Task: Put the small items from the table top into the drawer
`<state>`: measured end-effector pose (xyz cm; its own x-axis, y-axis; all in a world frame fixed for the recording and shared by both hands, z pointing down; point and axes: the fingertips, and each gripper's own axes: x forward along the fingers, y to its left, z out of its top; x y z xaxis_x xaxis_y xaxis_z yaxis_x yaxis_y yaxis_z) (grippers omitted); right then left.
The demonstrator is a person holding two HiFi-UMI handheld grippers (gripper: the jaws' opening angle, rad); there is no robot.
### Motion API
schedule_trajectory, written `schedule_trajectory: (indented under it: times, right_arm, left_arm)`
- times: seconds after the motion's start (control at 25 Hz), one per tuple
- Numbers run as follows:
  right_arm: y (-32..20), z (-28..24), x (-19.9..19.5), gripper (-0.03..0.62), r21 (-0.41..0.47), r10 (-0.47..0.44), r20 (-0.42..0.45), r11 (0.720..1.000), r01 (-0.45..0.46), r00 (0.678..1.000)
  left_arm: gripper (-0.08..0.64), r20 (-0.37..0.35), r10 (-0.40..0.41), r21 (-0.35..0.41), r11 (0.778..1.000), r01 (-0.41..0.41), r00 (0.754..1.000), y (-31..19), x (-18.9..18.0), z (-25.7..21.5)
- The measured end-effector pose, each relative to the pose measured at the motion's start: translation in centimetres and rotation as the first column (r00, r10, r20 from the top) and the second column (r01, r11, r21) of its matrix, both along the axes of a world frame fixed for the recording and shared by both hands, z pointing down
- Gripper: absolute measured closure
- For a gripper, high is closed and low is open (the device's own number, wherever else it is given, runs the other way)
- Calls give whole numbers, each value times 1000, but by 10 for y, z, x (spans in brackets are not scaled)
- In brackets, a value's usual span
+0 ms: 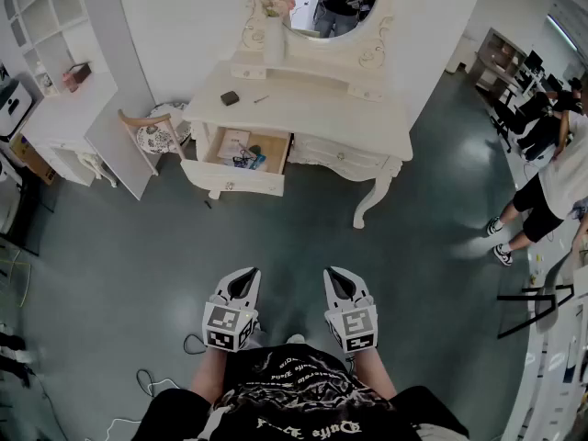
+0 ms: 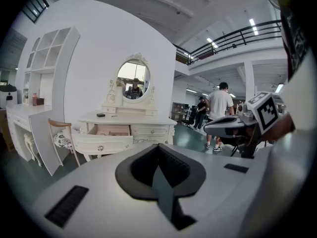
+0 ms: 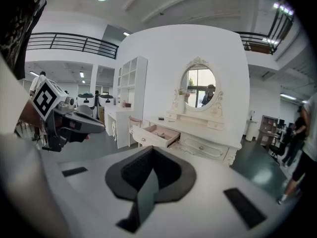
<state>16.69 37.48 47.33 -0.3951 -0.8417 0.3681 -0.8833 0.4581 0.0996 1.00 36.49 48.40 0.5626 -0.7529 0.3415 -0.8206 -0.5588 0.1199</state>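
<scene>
A white dressing table stands well ahead of me across the floor. Its left drawer is pulled open with several small items inside. On the table top lie a small dark box and a thin stick-like item. My left gripper and right gripper hang side by side in front of my body, far from the table, both shut and holding nothing. The left gripper view shows the open drawer and the dark box in the distance. The same drawer appears in the right gripper view.
A wooden chair stands left of the dressing table, with a white shelf unit and desk beyond it. A vase with flowers stands before the oval mirror. People stand at the right. Cables lie on the floor near my feet.
</scene>
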Motion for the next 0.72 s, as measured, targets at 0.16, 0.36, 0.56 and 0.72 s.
schedule_trajectory:
  times: [0.16,0.36,0.56,0.72]
  right_arm:
    - [3,1,10,583,-2,13,-6,1000,-13,1000]
    - [7,3,31,581,-3,48,18,999,-48,999]
    - [16,11,44,581,-11,23,8,1000,-23,1000]
    - [21,21,44,581,-26,5,18,1000,-5,1000]
  left_arm:
    - [543,0,-8,-2,1000,8,1000,4,4,2]
    - [543,18,-15,-3,1000,15,1000,12,12,7]
    - [543,25,-44,-7,999,45,999,24,16,14]
    - [543,27,-67,-16,998,68,997,27,15,24]
